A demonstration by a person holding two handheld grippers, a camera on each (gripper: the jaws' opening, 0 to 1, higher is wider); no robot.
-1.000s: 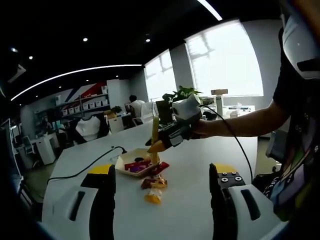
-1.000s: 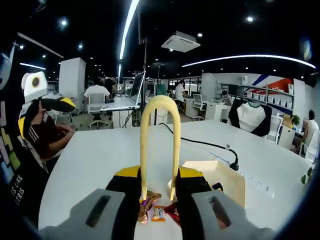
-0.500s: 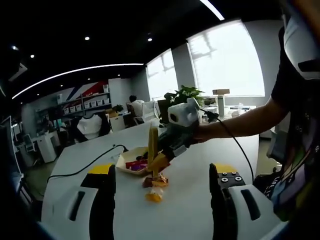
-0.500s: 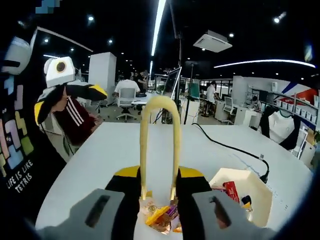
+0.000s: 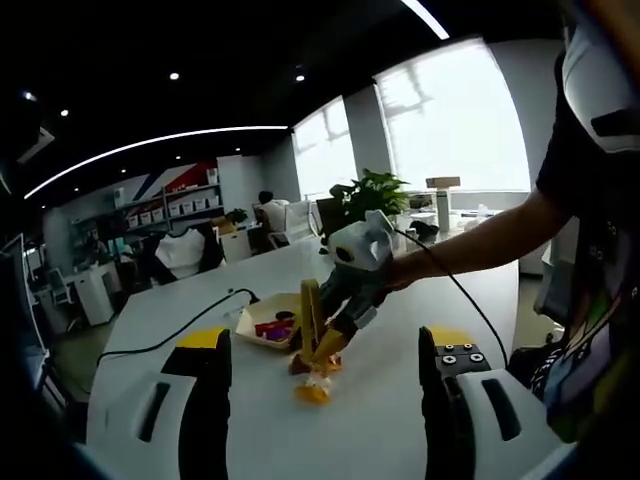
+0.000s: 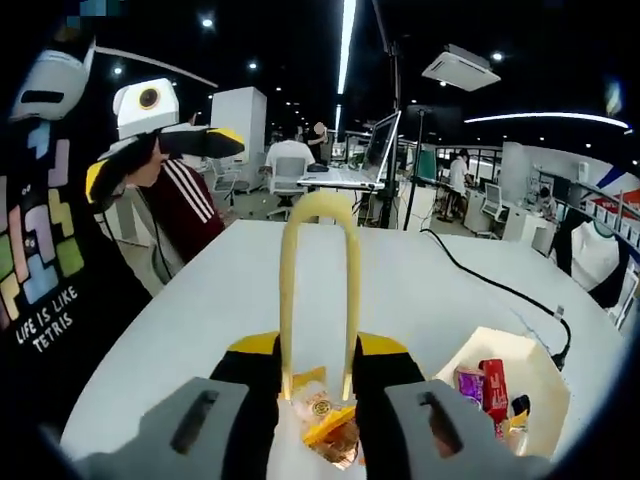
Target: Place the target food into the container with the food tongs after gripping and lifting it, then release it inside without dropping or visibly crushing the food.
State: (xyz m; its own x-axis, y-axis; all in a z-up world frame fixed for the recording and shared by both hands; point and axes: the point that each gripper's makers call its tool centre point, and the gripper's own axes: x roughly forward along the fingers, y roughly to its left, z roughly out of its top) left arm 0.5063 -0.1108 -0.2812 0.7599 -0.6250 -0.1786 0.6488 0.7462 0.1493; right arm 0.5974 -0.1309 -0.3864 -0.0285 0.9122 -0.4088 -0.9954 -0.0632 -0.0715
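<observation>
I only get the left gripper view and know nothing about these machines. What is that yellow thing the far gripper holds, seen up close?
Observer: Looped yellow food tongs, clamped between the right gripper jaws.
Operator: What lies under their tips?
Observer: Wrapped snacks, one with an orange wrapper, right at the tips.
Operator: And the container?
Observer: A pale tray holding purple and red packets, off to the side.

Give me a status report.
Right claw shut on tongs, over snacks. Left claw open, idle. Tray beside, nothing in the way.
</observation>
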